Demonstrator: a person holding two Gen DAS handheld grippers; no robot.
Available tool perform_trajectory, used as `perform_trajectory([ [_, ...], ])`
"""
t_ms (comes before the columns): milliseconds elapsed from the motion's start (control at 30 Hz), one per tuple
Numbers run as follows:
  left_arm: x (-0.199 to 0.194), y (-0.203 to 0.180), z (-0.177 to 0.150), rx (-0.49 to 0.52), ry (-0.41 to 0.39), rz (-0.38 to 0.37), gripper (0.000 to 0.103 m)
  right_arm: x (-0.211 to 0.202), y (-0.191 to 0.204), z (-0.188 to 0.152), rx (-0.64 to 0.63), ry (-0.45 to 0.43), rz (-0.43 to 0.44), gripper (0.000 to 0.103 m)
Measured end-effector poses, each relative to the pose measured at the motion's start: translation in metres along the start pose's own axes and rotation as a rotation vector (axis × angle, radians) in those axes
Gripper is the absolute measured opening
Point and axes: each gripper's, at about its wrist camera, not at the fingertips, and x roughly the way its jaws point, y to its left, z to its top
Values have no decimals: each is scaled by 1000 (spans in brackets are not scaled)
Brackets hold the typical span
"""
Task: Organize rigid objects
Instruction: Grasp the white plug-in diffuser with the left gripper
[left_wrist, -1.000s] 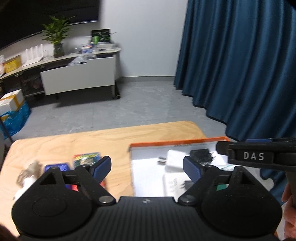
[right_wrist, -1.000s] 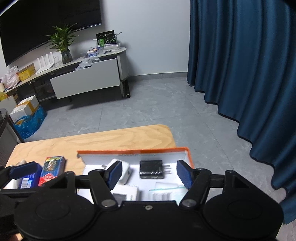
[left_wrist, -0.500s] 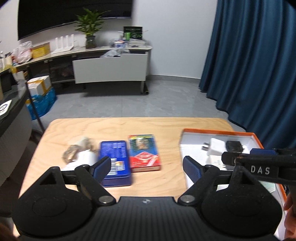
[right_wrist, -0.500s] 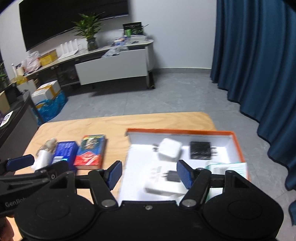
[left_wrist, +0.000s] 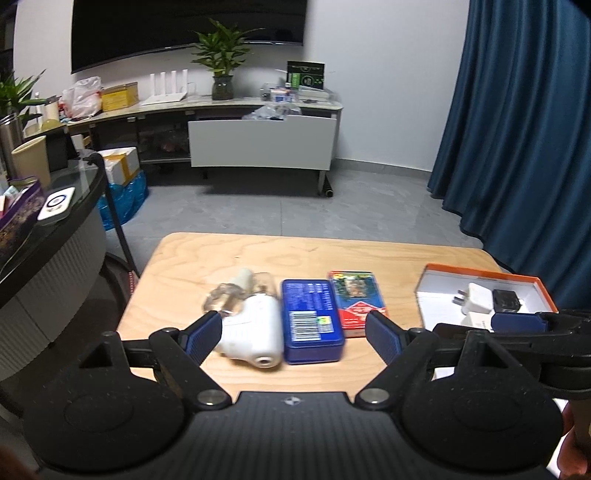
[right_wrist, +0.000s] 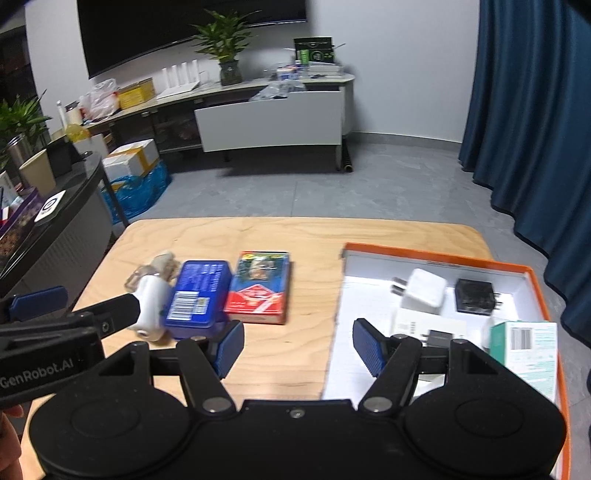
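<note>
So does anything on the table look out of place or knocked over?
Nothing looks spilled or damaged. The white device with a clear cap lies on its side beside the blue box and red box, all outside the orange-rimmed tray that already holds chargers.

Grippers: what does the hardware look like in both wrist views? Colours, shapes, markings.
Both are matte black plastic. The left gripper and right gripper each have a ribbed body, two round disc housings, silver pivot screws and triangular cut-outs in the finger links. Finger pads are blue and ribbed. White "GenRobot.AI" lettering shows on the left gripper's side in the right wrist view. No cables visible.
</note>
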Motion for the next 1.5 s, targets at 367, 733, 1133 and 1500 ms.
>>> perform_trajectory([
  [367, 6, 31, -11, -31, 12, 28, 87, 12, 23, -4, -32, 25, 18, 79],
  [733, 45, 50, -18, -15, 50, 35, 87, 31, 16, -9, -14, 38, 31, 79],
  [1133, 87, 45, -11, 61, 62, 12, 89, 54, 3, -7, 6, 46, 36, 79],
  [1500, 95, 53, -14, 97, 66, -11, 71, 58, 1, -7, 4, 38, 43, 79],
])
